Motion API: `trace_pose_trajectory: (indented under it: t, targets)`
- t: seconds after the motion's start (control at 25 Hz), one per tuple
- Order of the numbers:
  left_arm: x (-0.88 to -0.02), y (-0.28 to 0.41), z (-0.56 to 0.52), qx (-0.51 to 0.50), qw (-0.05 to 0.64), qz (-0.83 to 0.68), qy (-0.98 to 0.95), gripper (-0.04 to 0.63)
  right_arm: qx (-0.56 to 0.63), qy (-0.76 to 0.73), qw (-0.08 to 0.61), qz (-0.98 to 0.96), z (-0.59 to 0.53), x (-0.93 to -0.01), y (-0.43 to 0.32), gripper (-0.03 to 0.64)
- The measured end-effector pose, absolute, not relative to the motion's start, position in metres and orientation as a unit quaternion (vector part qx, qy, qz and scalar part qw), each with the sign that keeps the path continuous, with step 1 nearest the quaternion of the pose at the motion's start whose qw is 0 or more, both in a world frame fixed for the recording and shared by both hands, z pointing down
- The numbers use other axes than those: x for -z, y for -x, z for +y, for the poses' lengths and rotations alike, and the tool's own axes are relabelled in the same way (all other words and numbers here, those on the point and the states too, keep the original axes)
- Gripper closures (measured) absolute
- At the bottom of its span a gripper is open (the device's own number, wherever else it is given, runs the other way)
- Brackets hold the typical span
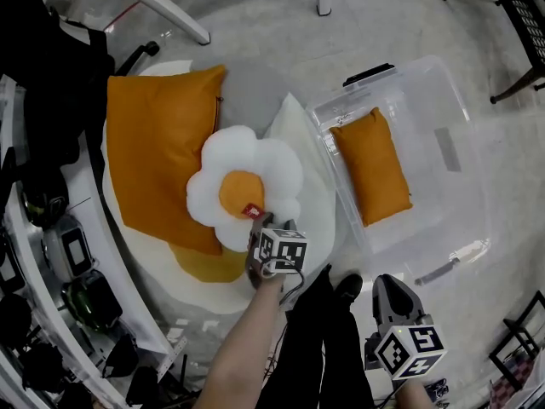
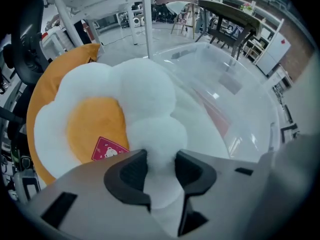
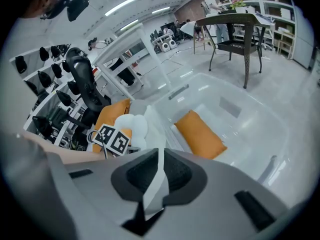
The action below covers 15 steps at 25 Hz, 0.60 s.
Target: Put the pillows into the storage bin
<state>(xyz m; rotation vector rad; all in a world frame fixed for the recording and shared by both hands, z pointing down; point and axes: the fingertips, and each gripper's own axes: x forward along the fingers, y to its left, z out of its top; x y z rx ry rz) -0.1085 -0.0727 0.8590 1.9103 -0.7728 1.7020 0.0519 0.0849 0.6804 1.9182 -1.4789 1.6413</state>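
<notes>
Left gripper (image 2: pixel 160 168) clamps a white petal of the fried-egg plush pillow (image 1: pixel 243 186), left of the clear plastic storage bin (image 1: pixel 443 83); bite deeper before lifting. Right gripper (image 3: pixel 161 176) hovers, jaws barely apart, empty.

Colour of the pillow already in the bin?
Orange. The pillow lying in the clear bin shows best in the head view.
</notes>
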Motion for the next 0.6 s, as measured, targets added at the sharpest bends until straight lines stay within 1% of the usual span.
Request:
trace_pose_trajectory:
  t: [0.12, 0.2, 0.4, 0.6]
  targets:
    - [-0.852, 0.11, -0.072, -0.613, 0.235, -0.27, -0.704, 0.492, -0.555, -0.655, 0.107, -0.501, 0.084, -0.676, -0.052, 0.584]
    - [-0.847, 0.11, -0.07, -0.611, 0.235, -0.265, -0.708, 0.512, -0.555, -0.657, 0.106, -0.5, 0.085, -0.671, -0.052, 0.584]
    - [-0.828, 0.112, -0.068, -0.6, 0.245, -0.262, -0.715, 0.537, -0.549, -0.661, 0.101, -0.5, 0.089, -0.658, -0.051, 0.586]
    - [-0.788, 0.106, -0.056, -0.569, 0.263, -0.251, -0.737, 0.54, -0.542, -0.668, 0.092, -0.5, 0.094, -0.638, -0.05, 0.588]
